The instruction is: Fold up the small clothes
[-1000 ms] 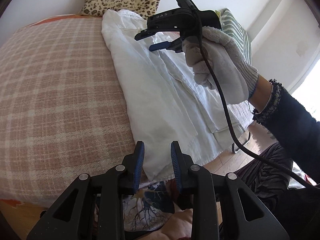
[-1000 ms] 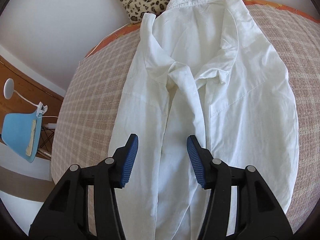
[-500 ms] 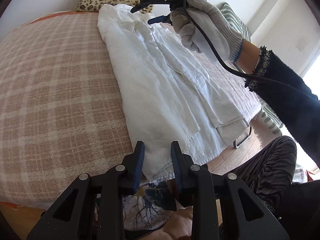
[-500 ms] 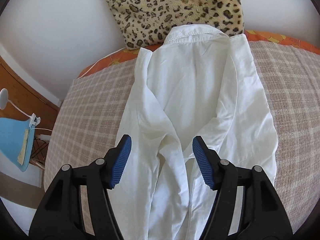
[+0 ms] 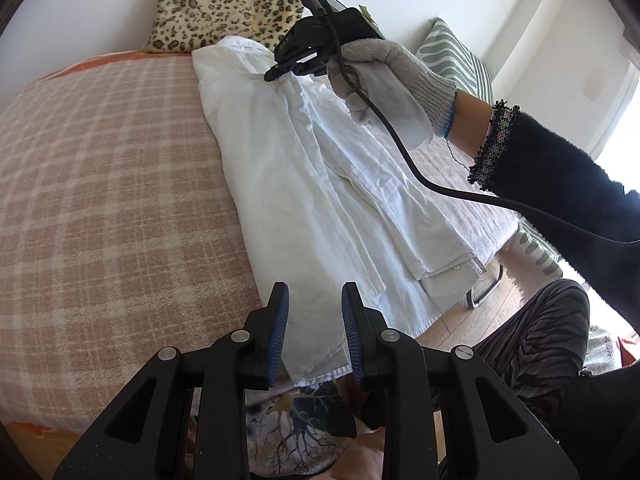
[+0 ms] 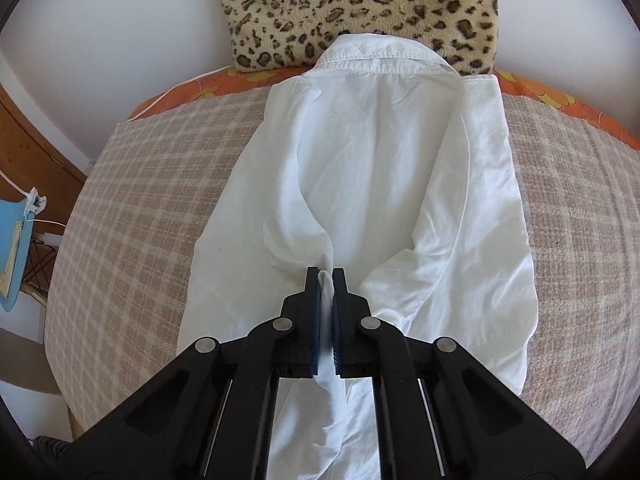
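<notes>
A white collared shirt (image 5: 304,184) lies lengthwise on a pink plaid bed cover (image 5: 100,200), collar toward the far end, sides folded inward. My left gripper (image 5: 314,320) is open, its fingers on either side of the shirt's near hem corner. My right gripper (image 6: 326,276) is shut on a pinched ridge of the shirt (image 6: 380,152) in the upper middle, below the collar. In the left wrist view the right gripper (image 5: 276,74) shows in a gloved hand near the collar.
A leopard-print pillow (image 6: 360,4) leans on the white wall behind the collar. A green striped pillow (image 5: 452,52) lies at the far right. A blue lamp (image 6: 12,248) stands left of the bed. The person's patterned lap (image 5: 312,420) lies below the bed edge.
My right gripper moved forward toward the collar, came down and closed on a fold of the shirt. My left gripper stayed open at the hem.
</notes>
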